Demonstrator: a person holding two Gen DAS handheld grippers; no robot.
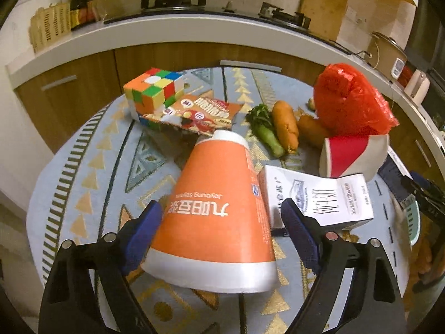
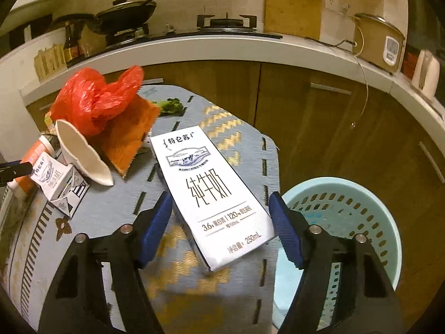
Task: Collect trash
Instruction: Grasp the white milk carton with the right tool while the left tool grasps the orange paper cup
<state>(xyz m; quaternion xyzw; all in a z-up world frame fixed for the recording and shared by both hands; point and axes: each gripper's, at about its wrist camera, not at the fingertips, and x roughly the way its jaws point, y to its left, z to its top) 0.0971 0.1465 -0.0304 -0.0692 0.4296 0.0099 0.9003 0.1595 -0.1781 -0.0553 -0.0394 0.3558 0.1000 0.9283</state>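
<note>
Between the spread fingers of the right gripper point(image 2: 219, 228) lies the milk carton point(image 2: 208, 192), long axis running near to far. The left gripper point(image 1: 221, 225), also released, straddles the orange cup point(image 1: 217, 217). The basket point(image 2: 347, 228) is just right of the tabletop point(image 2: 116, 208).

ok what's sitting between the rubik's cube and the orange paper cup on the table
A flat snack wrapper, leaning against the Rubik's cube and reaching toward the orange paper cup. The left wrist view shows it.

Home kitchen: gas stove point(image 2: 226, 23) at 12 o'clock on a white counter point(image 2: 211, 48) w/ a black wok point(image 2: 125, 14), sauce bottles point(image 1: 82, 2) at 10, rice cooker point(image 2: 378, 44) at 2, wood cabinets point(image 2: 319, 117) below.
</note>
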